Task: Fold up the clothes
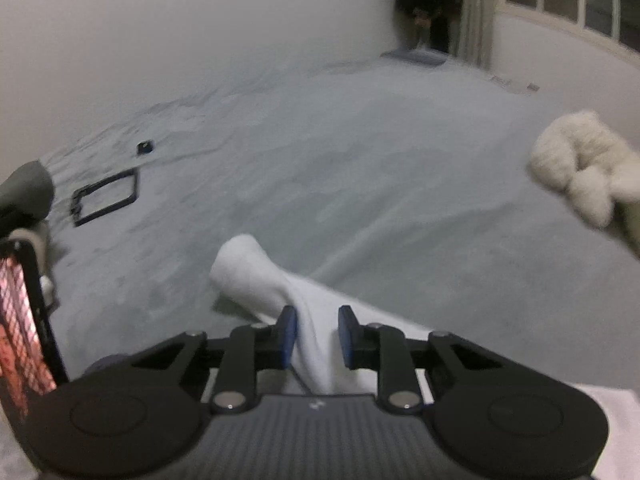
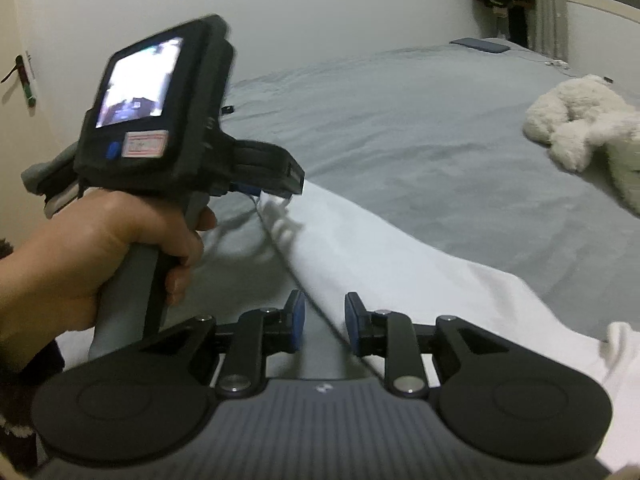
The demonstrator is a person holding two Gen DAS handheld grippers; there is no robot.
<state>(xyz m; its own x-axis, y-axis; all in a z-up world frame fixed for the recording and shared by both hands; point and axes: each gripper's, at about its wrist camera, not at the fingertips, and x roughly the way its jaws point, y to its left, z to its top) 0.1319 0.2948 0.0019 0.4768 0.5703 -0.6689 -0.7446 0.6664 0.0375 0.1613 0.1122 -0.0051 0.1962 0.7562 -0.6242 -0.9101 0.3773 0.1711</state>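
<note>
White garment [image 2: 384, 248]: lies on grey bed [image 2: 400, 128], long axis running from near right to far left.
Left tool [image 1: 317, 336]: pads apart, a raised fold between them; grip uncertain.
Right tool [image 2: 323, 322]: parted, straddling the garment's edge.
Plush toy [image 2: 576, 120]: far right.

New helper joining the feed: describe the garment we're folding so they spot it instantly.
Start from the grey bed sheet. The white garment lies stretched across its near side, between both grippers' open jaws. Unlike the fluffy cream plush toy further right, it is smooth, flat fabric.
</note>
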